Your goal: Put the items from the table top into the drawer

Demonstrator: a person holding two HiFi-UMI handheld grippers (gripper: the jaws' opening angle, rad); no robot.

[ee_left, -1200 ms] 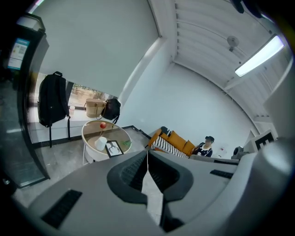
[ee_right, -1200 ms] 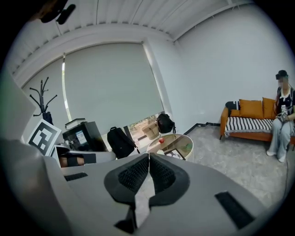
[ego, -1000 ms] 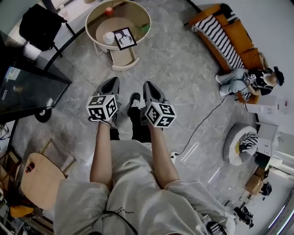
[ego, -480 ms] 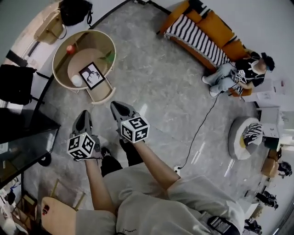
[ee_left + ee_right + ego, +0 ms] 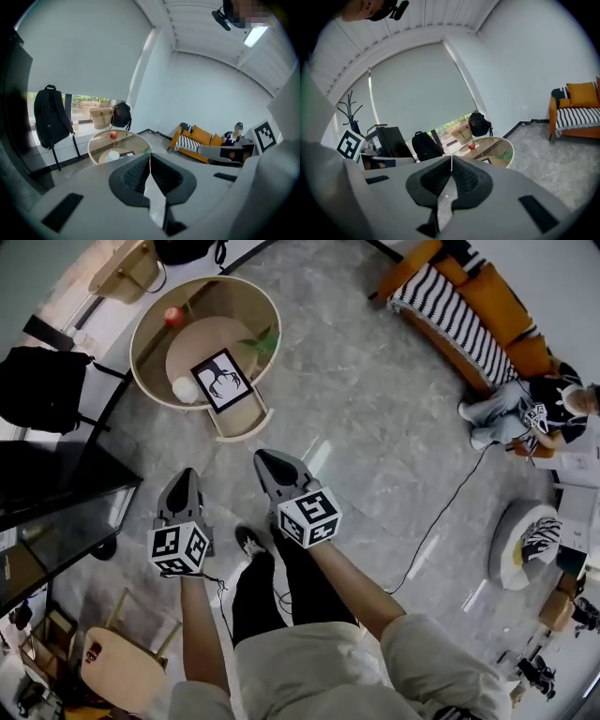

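The left tongs (image 5: 182, 486) and the right tongs (image 5: 266, 465) are both pressed shut with nothing between them. Bare forearms hold them out side by side, tipped a little downward over the grey floor (image 5: 375, 427), well short of the round tabletop (image 5: 137, 338). A red apple (image 5: 173, 317) sits by its far edge. A white round thing (image 5: 185, 388) and a black-and-white picture (image 5: 223, 381) lie toward the near edge, just behind the open drawer (image 5: 246, 423). Whether these two rest on the glass or on a shelf beneath, I cannot tell.

Grey marble floor (image 5: 375, 418), orange striped sofa (image 5: 469, 324), white walls (image 5: 206, 93), drawn roller blind (image 5: 417, 89), ceiling light (image 5: 256, 35)
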